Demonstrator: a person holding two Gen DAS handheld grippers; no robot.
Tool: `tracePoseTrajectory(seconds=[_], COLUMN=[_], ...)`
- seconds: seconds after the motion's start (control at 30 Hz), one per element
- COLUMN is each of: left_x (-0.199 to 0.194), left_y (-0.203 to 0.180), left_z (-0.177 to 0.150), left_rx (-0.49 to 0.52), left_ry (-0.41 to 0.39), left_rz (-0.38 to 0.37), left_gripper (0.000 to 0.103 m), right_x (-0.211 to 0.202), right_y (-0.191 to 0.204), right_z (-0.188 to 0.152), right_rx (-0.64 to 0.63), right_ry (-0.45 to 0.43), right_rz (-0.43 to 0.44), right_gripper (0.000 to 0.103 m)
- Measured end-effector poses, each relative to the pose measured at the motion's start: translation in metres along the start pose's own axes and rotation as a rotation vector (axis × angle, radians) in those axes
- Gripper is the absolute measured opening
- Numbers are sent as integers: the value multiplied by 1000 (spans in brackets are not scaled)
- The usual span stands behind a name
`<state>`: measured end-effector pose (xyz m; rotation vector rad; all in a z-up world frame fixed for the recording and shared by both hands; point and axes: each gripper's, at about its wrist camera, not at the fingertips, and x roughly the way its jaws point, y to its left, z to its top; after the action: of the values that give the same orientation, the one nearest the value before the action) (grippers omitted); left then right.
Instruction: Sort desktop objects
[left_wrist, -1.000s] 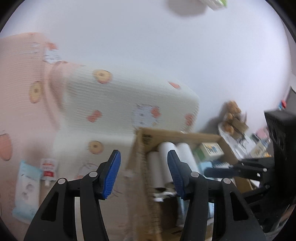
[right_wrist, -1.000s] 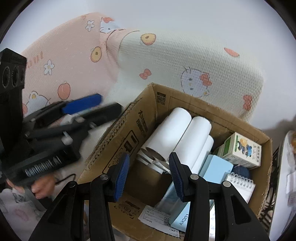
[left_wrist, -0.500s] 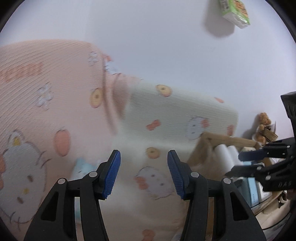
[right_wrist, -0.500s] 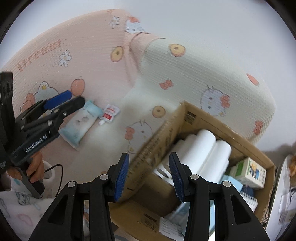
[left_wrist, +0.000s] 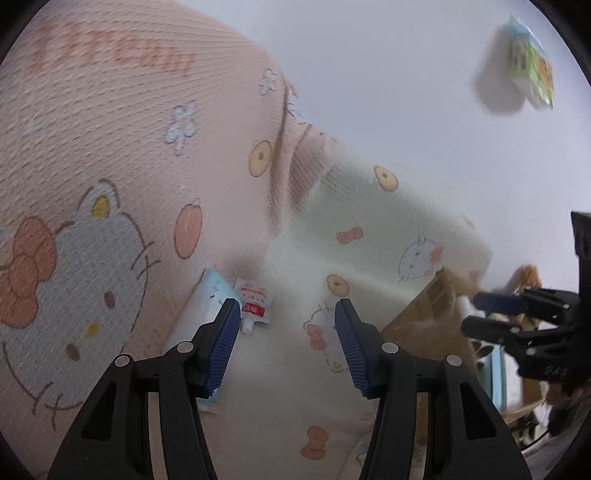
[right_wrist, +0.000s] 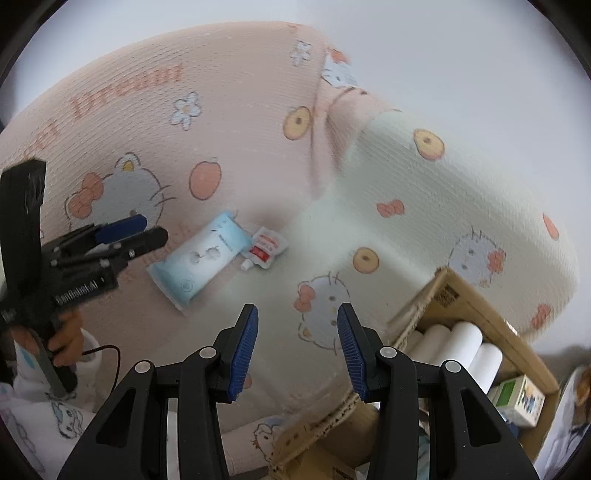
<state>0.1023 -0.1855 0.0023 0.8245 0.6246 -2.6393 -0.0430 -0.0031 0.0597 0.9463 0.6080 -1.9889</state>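
While both grippers hang over a bed spread with a cartoon-cat sheet (right_wrist: 332, 229), neither holds anything: the left gripper (left_wrist: 282, 347) has its blue pads apart with only fabric showing between them, and the right gripper (right_wrist: 297, 352) likewise stands with its jaws parted and empty. A light blue packet (right_wrist: 201, 264) lies flat on the sheet where the pink pillow (right_wrist: 184, 147) meets the mattress, and a small white pouch with a red label (right_wrist: 264, 249) lies just beside its upper end, spout pointing down toward the camera. In the left wrist view the packet sits partly behind the left finger of that gripper, with the pouch just above the finger's tip. A cream pillow (right_wrist: 461, 199) stands next to the pink one. To the right an open cardboard box (right_wrist: 476, 306) rests on the bed, holding white paper rolls (right_wrist: 458, 343) side by side and a small printed carton (right_wrist: 521, 400) further along. A hand (right_wrist: 64, 334) grips the handle of the left gripper at the left edge of the right wrist view. A green and white box (left_wrist: 532, 70) hangs blurred on the wall above.
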Motion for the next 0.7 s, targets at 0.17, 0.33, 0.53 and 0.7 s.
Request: tracePoseTrajectory(seconds=[0.17, 0.33, 0.53, 0.7], left_x=[19, 34, 61, 81], left_y=[13, 31, 53, 74], left_z=[-2, -9, -27, -40], left_rx=[-3, -53, -92, -134], left_ry=[57, 92, 169, 231], left_rz=[160, 155, 207, 211], left_gripper=[62, 62, 62, 62], right_x=[21, 71, 129, 171], right_y=[18, 31, 45, 46], right_z=[12, 14, -2, -15], right_rx=[-18, 102, 186, 279], right_ry=[-2, 17, -12, 15], right_rz=[87, 236, 293, 383], right_gripper=[42, 42, 42, 42])
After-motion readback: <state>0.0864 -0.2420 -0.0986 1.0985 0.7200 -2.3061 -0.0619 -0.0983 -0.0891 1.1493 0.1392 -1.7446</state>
